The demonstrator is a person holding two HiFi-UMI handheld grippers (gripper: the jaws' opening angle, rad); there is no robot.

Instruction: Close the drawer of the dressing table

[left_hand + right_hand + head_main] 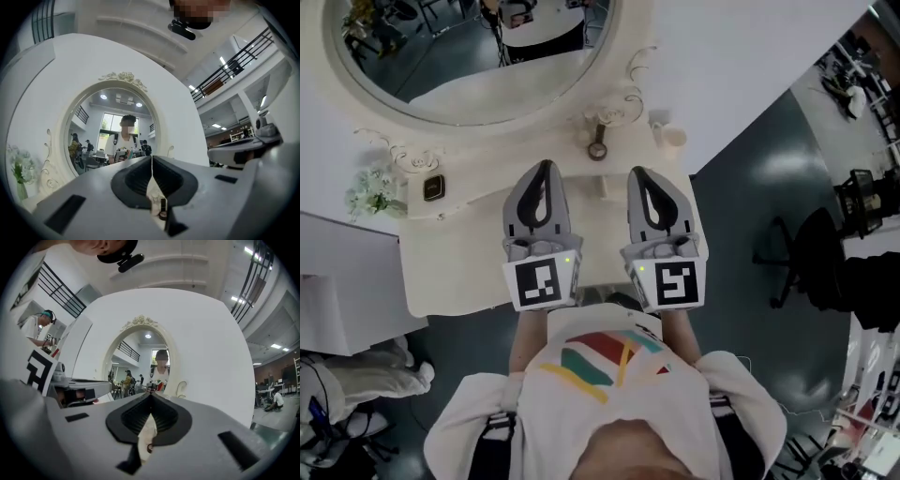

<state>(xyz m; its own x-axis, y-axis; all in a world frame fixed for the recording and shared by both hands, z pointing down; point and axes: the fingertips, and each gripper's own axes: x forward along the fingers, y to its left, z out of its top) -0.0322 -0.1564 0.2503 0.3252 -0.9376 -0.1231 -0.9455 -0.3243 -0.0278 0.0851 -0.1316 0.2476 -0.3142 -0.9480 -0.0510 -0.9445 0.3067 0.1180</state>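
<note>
The cream dressing table (478, 272) stands below me with its oval mirror (469, 56) at the back. I cannot make out its drawer; the table's front edge is hidden under my grippers and body. Both grippers hover side by side over the tabletop and point toward the mirror. My left gripper (546, 167) is shut, its jaws meeting in a thin line (152, 158) with nothing between them. My right gripper (638, 174) is shut and empty as well (151, 394). The mirror (112, 136) (145, 366) fills the middle of both gripper views.
On the tabletop lie white flowers (370, 192), a small dark clock (434, 187), a round metal trinket (597, 148) and a small white cup (673, 137). A white cabinet (337, 281) stands at the left, a black office chair (806, 248) at the right.
</note>
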